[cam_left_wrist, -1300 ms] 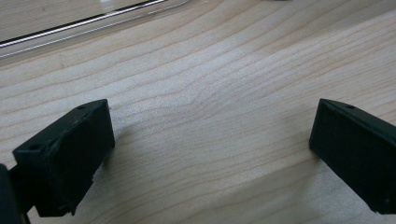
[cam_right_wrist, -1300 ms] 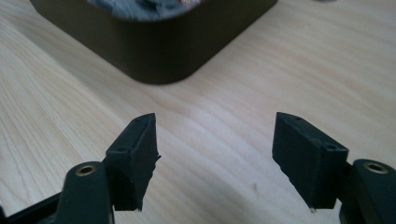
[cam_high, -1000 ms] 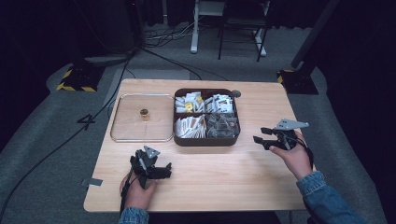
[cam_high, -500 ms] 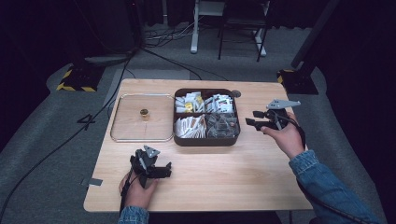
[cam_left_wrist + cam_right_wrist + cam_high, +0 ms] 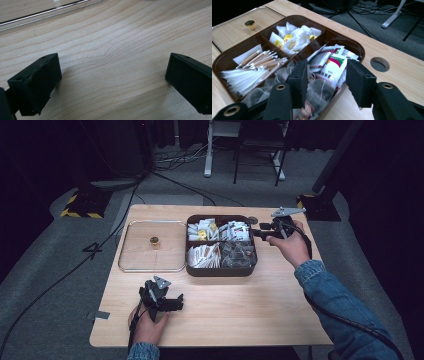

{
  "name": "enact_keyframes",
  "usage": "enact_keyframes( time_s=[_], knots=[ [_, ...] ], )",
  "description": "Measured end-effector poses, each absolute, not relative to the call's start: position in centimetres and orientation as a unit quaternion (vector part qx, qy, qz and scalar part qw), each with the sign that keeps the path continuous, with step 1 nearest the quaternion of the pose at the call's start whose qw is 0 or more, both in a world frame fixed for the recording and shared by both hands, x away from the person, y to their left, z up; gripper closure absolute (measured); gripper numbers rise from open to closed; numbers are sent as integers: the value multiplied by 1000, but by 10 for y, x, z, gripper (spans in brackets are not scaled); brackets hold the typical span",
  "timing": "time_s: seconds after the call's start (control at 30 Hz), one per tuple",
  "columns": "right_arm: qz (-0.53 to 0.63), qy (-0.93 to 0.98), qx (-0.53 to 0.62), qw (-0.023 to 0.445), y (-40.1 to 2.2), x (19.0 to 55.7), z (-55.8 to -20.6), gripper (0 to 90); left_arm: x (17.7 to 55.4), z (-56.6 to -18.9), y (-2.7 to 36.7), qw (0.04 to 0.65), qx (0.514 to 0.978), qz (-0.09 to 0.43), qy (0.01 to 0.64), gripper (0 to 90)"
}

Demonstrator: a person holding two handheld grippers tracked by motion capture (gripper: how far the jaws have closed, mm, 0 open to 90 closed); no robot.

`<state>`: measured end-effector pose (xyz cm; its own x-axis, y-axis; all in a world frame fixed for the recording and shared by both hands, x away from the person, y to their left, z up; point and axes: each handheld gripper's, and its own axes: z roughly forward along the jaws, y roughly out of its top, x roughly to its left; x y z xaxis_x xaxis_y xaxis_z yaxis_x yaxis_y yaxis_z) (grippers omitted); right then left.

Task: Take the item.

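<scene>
My right gripper (image 5: 261, 233), jaws just closing partway with nothing between them, hovers right of centre at the brown compartment tray (image 5: 222, 271) of tea-bag sachets (image 5: 325, 65), while my left gripper (image 5: 172, 304), jaws wide apart and empty, rests on the wooden table (image 5: 240, 310) at lower left.

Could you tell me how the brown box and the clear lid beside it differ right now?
The brown box is dark, walled and split into four compartments packed with sachets; the clear lid is flat and see-through, bearing just a small gold knob. The right gripper reaches over the box's edge, while the lid lies apart from both grippers. Both are rounded rectangles resting side by side on the wooden table.
</scene>
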<state>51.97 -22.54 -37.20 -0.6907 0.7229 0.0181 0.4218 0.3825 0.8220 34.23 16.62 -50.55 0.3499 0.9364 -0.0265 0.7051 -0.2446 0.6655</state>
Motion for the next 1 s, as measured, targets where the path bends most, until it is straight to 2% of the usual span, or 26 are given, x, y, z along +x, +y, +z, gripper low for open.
enact_keyframes(
  time_s=[0.5, 1.0],
  knots=[
    [433, 809, 361, 166, -194, 563, -377, 532, 345, -505, 165, 296, 758, 195, 547, 5],
    [413, 814, 387, 131, -166, 580, -411, 524, 346, -505, 165, 296, 758, 197, 547, 5]
  ],
)
